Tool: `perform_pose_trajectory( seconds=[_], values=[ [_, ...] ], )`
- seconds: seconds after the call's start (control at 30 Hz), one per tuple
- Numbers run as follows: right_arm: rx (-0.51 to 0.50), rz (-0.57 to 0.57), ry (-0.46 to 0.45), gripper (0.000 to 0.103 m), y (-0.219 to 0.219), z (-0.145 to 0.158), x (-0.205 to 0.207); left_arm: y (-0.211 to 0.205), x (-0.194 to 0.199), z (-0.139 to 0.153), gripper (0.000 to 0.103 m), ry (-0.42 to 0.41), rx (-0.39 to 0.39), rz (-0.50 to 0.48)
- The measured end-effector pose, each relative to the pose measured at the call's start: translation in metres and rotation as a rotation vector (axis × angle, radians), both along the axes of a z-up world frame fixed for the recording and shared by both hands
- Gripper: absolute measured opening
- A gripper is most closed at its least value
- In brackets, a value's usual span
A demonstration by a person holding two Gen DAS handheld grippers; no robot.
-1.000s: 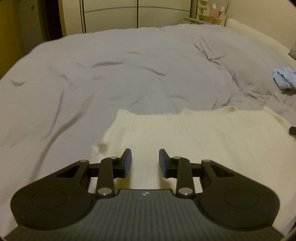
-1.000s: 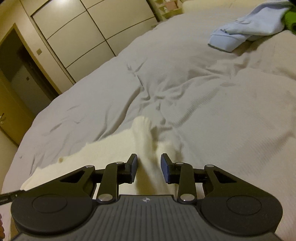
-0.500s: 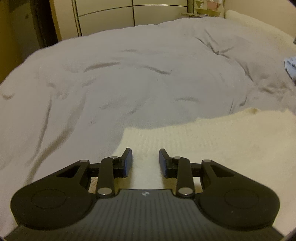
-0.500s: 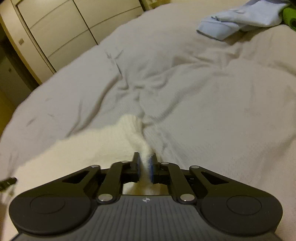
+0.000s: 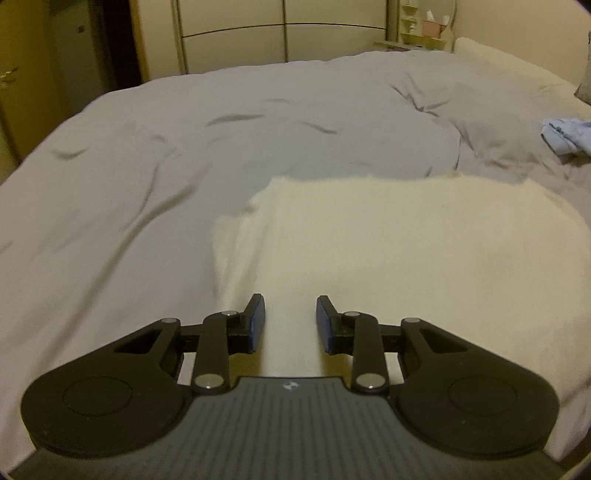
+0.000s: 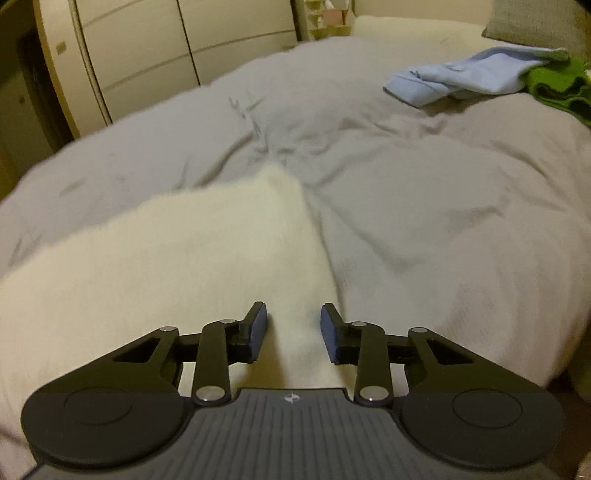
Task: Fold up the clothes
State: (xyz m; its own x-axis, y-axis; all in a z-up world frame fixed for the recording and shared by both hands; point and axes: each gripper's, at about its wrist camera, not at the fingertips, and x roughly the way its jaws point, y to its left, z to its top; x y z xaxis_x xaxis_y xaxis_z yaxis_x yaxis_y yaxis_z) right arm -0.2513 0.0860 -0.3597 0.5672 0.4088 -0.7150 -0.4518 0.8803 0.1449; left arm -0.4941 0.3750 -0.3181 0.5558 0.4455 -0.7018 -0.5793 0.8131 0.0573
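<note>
Half a second ago the right gripper (image 6: pixel 293 328) was pinched shut on the cream knit's edge; now its two blue-padded fingers stand apart with cloth lying loose between them. One cream knit garment (image 5: pixel 417 258) lies on the grey duvet (image 5: pixel 207 155) of the bed, and compared with a second ago it looks shorter and thicker, with a doubled layer showing at its left edge in the left wrist view. Its far edge has a soft, blurred outline in both views.

Two grippers are in view, one per camera. On the left gripper (image 5: pixel 290 323) the fingers are also spread, hovering low over the near part of the cream garment; whether the pads touch the fabric cannot be told. In the right wrist view the same cream garment (image 6: pixel 166 258) fills the lower left, with its right edge running up from between the fingers to a rounded corner on the grey duvet (image 6: pixel 424 206).

Two other garments sit well apart from it toward the head of the bed: one pale blue piece (image 6: pixel 465 79), crumpled, and one green piece (image 6: pixel 557 88) touching it on the right. Only the pale blue piece (image 5: pixel 569 134) appears in the left view, at the right border. One pale wardrobe (image 5: pixel 280 35) with sliding panels stands beyond the bed's far side.
</note>
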Motion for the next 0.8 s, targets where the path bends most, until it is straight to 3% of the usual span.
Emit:
perform_pose_trajectory(
  seconds=[0.13, 0.2, 0.27, 0.5, 0.8],
  values=[
    [-0.012, 0.007, -0.005, 0.045, -0.004, 0.017, -0.037, -0.026, -0.03, 0.009, 0.027, 0.007, -0.026, 0.052],
    [-0.011, 0.013, -0.006, 0.056, -0.005, 0.027, -0.056, -0.036, -0.04, 0.016, 0.027, 0.027, -0.039, 0.07],
    [-0.01, 0.019, -0.007, 0.093, -0.007, 0.038, -0.074, -0.046, -0.051, 0.024, 0.03, 0.038, -0.044, 0.084],
    [0.019, 0.062, -0.023, 0.095, -0.013, 0.063, -0.123, -0.089, -0.088, 0.051, 0.043, 0.035, 0.03, 0.088],
    [0.034, 0.049, -0.064, 0.099, -0.033, 0.081, -0.16, -0.126, -0.109, 0.065, 0.045, 0.015, 0.085, 0.042]
  ],
)
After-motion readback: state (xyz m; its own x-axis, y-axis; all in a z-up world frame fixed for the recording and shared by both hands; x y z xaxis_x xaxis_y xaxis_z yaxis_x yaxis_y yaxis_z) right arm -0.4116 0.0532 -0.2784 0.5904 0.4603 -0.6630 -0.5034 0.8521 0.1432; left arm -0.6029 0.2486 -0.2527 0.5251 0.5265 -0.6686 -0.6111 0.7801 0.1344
